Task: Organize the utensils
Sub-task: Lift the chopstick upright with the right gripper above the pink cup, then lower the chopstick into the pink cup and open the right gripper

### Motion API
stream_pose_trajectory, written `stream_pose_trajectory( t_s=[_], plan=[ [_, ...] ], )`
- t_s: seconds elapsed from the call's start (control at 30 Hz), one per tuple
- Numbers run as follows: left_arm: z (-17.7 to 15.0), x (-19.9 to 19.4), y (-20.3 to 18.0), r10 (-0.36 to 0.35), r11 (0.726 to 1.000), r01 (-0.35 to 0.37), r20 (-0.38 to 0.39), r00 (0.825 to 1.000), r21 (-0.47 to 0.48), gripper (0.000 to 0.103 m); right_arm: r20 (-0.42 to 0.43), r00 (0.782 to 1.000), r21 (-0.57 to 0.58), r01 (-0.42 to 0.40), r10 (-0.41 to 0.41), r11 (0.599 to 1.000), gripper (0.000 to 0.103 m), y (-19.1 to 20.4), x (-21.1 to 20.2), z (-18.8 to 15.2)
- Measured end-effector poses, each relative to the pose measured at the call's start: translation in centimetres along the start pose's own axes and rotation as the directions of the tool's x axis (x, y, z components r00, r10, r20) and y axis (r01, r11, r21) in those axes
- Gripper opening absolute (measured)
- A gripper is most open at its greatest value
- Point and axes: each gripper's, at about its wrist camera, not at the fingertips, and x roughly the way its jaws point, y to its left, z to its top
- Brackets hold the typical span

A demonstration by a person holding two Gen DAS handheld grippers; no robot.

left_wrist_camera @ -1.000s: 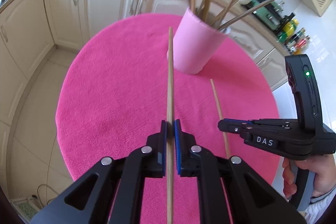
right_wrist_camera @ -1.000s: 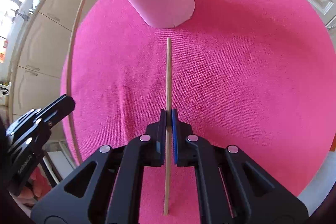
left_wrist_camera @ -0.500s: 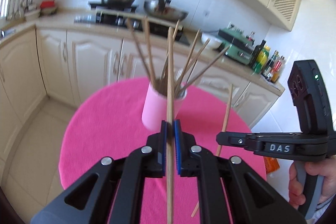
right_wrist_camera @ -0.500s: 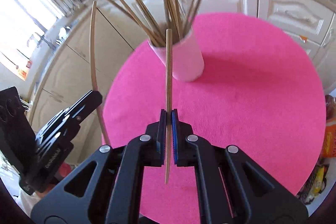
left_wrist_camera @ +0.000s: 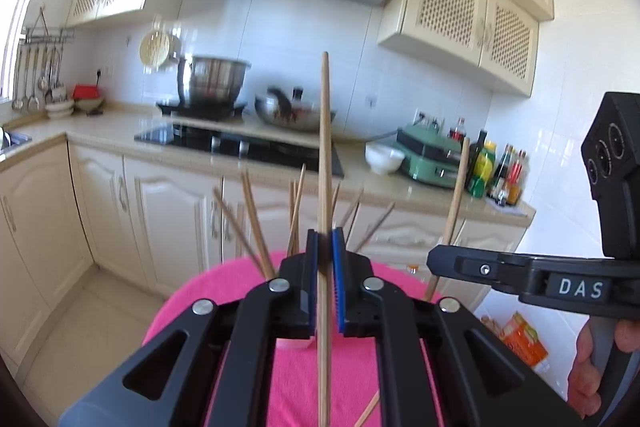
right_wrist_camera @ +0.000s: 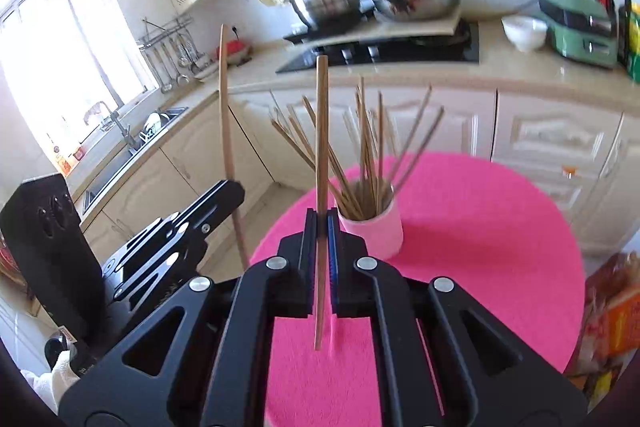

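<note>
Our left gripper is clamped on one chopstick, our right gripper on another chopstick, both sticks held upright above the pink table mat; just beyond the right jaws stands the pink cup, full of splayed chopsticks
</note>
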Motion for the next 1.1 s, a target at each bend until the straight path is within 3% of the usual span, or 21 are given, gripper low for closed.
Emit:
stream_pose_trajectory(
  t_s=[0.17,0.43,0.83,1.1],
  plan=[
    [1.6,-0.7,-1.2,0.005,0.999,-0.008,0.067,0.998,0.036,0.007,0.095,0.995,-0.047,0.038,-0.034,0.998,0.006,1.3,-2.1,1.1],
    [2.1,-0.5,-1.6,-0.015,1.000,0.014,0.151,0.988,0.011,0.007,0.234,0.971,-0.088,0.080,-0.057,0.993,0.006,2.0,-3.6,2.0],
    [0.7,4.3,1.0,0.026,0.988,0.002,0.184,0.983,-0.154,0.007,0.292,0.956,-0.097,0.073,-0.042,0.993,0.006,-1.1,-0.3,2.4],
    [0.3,8.2,1.7,0.072,0.984,-0.034,0.212,0.975,-0.175,0.007,0.291,0.957,-0.104,0.047,-0.014,0.993,0.006,-3.1,3.1,2.5]
  ],
)
